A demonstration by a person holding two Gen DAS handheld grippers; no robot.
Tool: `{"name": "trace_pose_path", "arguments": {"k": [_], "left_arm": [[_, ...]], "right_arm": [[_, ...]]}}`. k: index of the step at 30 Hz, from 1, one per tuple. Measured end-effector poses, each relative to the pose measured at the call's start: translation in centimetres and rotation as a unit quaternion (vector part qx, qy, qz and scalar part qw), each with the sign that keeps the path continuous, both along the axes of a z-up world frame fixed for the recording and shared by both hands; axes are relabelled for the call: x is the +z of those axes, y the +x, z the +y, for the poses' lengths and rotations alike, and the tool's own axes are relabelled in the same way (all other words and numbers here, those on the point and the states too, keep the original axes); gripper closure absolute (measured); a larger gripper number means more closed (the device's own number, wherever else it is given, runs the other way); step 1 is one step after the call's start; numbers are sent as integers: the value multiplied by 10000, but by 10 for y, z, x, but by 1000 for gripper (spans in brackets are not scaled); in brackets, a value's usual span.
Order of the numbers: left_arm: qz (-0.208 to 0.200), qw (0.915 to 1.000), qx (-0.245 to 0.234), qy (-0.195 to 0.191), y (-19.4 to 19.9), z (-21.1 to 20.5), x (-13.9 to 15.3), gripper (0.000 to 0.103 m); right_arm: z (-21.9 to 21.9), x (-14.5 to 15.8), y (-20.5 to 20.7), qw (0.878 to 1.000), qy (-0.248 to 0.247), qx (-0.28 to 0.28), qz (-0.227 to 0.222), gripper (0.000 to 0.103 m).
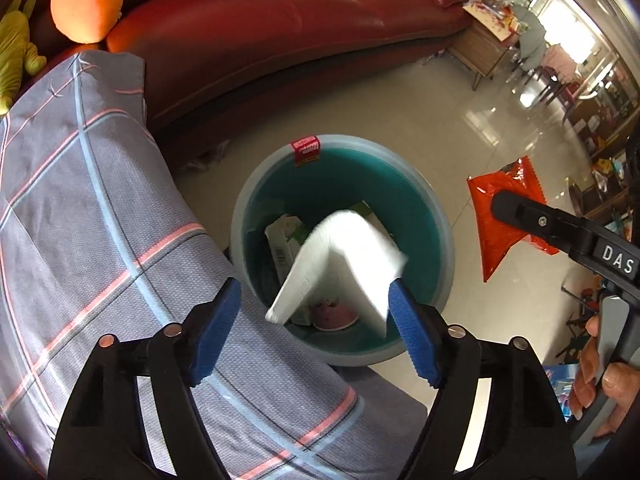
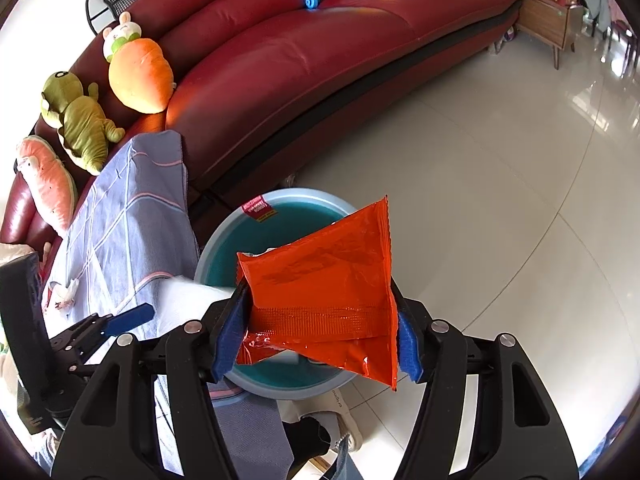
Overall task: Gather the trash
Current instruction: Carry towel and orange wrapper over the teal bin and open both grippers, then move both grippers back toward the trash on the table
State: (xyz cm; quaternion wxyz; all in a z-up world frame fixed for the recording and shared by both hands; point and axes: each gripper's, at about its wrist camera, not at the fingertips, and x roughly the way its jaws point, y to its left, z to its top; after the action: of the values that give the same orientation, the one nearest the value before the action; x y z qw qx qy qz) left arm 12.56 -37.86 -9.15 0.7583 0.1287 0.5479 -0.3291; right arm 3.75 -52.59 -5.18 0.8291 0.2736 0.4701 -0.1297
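Note:
A teal trash bin [image 1: 416,184] stands on the floor beside the plaid-covered table, with cartons and other trash inside. A folded white paper [image 1: 344,256] is blurred above the bin's mouth, between the fingers of my left gripper [image 1: 316,328], which is open and not touching it on the left side. My right gripper [image 2: 318,336] is shut on an orange-red snack wrapper [image 2: 324,280] and holds it over the bin [image 2: 224,236]. The wrapper [image 1: 504,216] also shows in the left wrist view, right of the bin.
A grey plaid cloth [image 1: 80,208] covers the table at left. A red leather sofa [image 2: 304,60] with plush toys [image 2: 140,72] and books curves behind the bin. A wooden cabinet [image 2: 548,20] stands far right. Glossy tile floor [image 2: 500,200] spreads right.

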Motion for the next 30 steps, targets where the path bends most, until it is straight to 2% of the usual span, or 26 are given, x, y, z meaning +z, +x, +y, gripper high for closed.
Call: {"name": "trace_pose_path", "arguments": {"k": [13,18,30], "left_arm": [[-129,9992,319,-219,1,43,22,14],[-182,9985,431,-299,-1,57,33,12],[-98,9973,601,-401,-5,87,41,11]], "right_arm": [[21,-1,18,9995,-36,300,72,42],[39,-4,32,9983,-11,551,174,29],[54,7,29,9981,-192,484,330,20]]}}
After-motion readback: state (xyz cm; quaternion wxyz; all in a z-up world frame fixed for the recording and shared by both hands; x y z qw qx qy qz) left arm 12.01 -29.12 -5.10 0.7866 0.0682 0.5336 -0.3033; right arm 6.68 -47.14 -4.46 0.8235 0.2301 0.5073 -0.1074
